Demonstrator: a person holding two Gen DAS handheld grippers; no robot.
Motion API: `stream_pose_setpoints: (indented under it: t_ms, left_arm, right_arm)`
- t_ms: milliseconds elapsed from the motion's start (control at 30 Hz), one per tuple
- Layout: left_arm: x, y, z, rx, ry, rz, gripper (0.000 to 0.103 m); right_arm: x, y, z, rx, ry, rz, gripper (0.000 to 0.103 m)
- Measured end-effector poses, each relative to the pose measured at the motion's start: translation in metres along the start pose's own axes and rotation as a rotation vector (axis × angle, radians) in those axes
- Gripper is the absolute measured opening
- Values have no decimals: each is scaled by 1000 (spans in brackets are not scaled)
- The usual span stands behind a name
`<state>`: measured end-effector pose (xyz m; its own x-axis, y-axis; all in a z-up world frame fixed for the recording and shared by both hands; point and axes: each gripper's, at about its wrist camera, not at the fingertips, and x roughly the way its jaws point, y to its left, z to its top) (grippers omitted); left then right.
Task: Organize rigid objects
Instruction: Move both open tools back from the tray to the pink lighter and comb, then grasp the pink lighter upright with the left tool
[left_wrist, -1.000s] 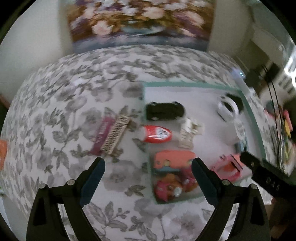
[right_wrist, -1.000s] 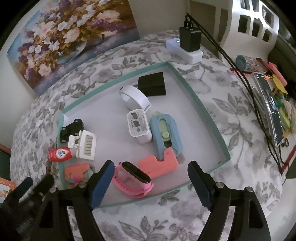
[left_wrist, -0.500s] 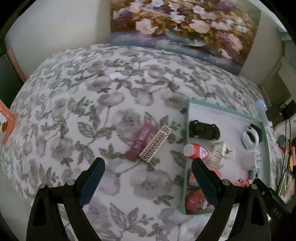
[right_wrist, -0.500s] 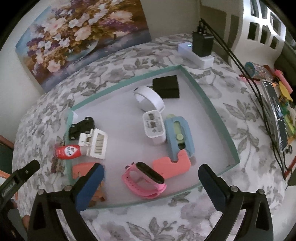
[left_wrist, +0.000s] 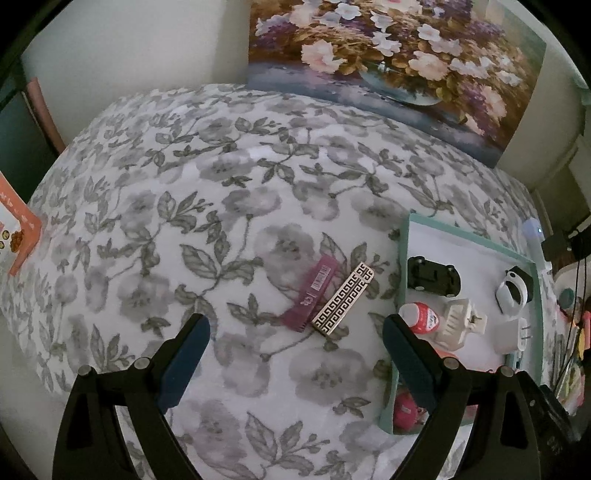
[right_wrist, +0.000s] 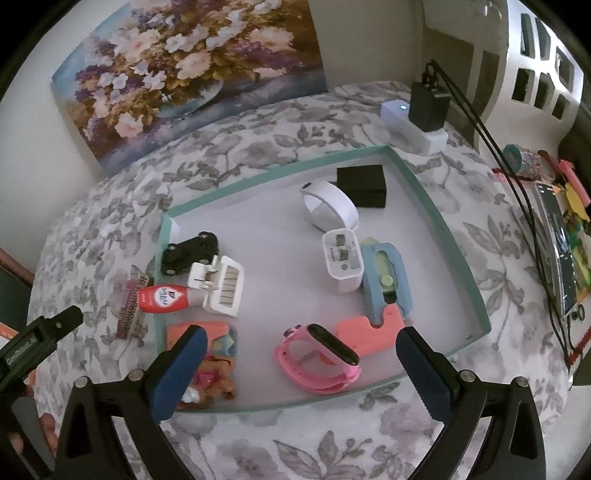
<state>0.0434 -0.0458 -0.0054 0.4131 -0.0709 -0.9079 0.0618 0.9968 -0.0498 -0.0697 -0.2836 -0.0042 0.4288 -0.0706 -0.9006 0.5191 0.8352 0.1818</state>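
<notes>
Rigid odds and ends are being gathered into the shallow teal-rimmed tray (right_wrist: 458, 251), and two pieces lie outside it on the grey floral tablecloth (left_wrist: 221, 206): a flat maroon comb-like bar (left_wrist: 312, 293) and a silver bar with a black Greek-key pattern (left_wrist: 343, 299), side by side and just touching.

Both sit straight ahead of the left gripper (left_wrist: 295, 350), a little beyond its fingertips and between the lines of its two blue-padded fingers (left_wrist: 184, 363). That gripper is spread wide and holds nothing. The tray lies off to its right, with a black toy car (left_wrist: 434, 275) and a red-and-white bottle (left_wrist: 419, 317) near its closest rim.

The right gripper (right_wrist: 295, 369) is likewise spread wide and empty, poised above the tray's near edge, with a pink wristband with a black face (right_wrist: 317, 358) just ahead of it.

The step in hand appears to be the left tool's approach to the two stray bars. The next move likely calls for lowering over one bar, probably the patterned one, turning the wrist so the fingers close across its narrow width, and pinching low against the cloth, since both are thin and flat. The neighbouring bar could be dragged along.
</notes>
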Motion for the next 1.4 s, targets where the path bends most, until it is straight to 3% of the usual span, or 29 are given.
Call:
stream_pose_setpoints:
  t_ms: [333,700,1000,1400]
  left_arm:
    - [3,18,9,-32,25,-12,95]
    - [21,38,20,-53,73,-16,95]
    - [53,43,30,-41,128,-6,95]
    - [85,18,38,52,144,-5,95]
  right_arm:
    - [-4,29,-1,-23,-6,60,103]
    - [1,86,12,-83,-16,149,103]
    - [26,105,29,-112,6,124,103]
    - [54,122,47,-141,30,124,103]
